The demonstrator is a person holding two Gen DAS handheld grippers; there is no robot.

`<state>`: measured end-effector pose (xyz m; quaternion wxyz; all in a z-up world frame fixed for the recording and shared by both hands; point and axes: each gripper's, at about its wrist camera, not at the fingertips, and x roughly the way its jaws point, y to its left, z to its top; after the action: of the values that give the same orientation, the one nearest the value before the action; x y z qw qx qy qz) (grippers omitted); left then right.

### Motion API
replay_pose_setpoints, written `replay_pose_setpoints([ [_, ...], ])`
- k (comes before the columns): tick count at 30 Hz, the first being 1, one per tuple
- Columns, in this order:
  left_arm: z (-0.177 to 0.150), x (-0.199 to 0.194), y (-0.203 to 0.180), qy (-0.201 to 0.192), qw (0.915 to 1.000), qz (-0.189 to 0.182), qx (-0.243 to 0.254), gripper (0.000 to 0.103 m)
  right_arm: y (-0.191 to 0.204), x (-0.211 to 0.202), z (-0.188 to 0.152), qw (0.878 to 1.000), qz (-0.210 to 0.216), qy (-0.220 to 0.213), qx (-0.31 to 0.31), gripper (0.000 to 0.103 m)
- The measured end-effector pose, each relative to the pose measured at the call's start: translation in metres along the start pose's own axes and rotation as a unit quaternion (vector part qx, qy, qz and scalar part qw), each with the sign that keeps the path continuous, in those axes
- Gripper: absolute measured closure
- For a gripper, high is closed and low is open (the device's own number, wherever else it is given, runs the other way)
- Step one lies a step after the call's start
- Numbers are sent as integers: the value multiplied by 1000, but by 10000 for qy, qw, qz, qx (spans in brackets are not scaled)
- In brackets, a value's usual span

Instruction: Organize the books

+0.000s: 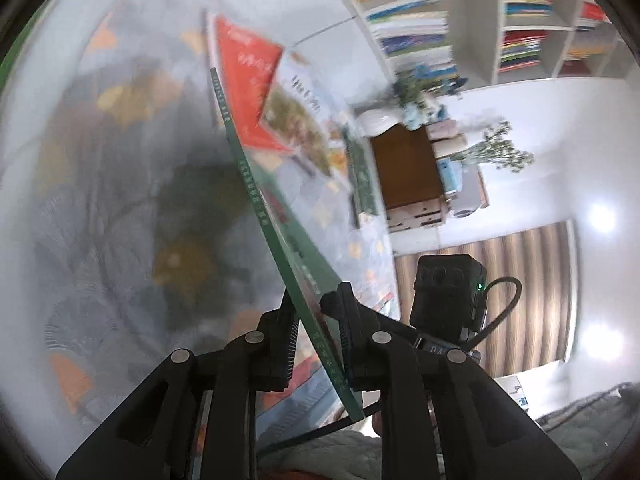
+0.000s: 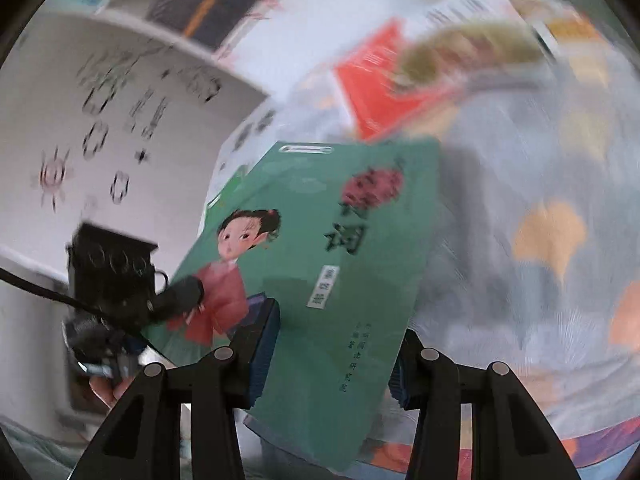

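A thin green book (image 1: 256,184) stands edge-on in the left wrist view, and my left gripper (image 1: 316,300) is shut on its lower end. In the right wrist view its cover (image 2: 320,264) shows a cartoon child. There it slants between the fingers of my right gripper (image 2: 338,322). The left pad (image 2: 264,344) lies over the cover and the right finger (image 2: 416,356) sits behind the book's edge. Blur hides whether these pads press on it. A red and white book (image 1: 248,80) (image 2: 384,80) lies flat on the bedspread beyond.
A grey bedspread (image 1: 100,200) with orange leaf shapes fills the ground below. White bookshelves (image 1: 480,20) packed with books stand at the far side. Near them are a wooden cabinet (image 1: 408,168) and a plant (image 1: 500,148). Another green book (image 1: 362,168) lies blurred by the cabinet.
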<state>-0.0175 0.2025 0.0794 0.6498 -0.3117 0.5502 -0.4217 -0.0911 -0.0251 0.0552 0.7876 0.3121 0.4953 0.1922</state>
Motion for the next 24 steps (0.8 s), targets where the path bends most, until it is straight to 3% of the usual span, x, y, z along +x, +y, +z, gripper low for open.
replay_pose_setpoints([
  [4, 3, -35, -9, -420, 9990, -30, 132, 87, 45, -3, 14, 9968, -163, -154, -763, 56],
  [9, 12, -87, -10, -1068, 9937, 232, 247, 87, 105, 24, 42, 9860, -168, -95, -1654, 56],
  [17, 28, -165, -10, -1910, 9722, 1221, 578, 87, 178, 93, 71, 9710, 117, 70, -2387, 54],
  [24, 48, -201, 39, -2240, 9625, 1521, 179, 86, 217, 151, 87, 9603, 110, 201, -2779, 54],
])
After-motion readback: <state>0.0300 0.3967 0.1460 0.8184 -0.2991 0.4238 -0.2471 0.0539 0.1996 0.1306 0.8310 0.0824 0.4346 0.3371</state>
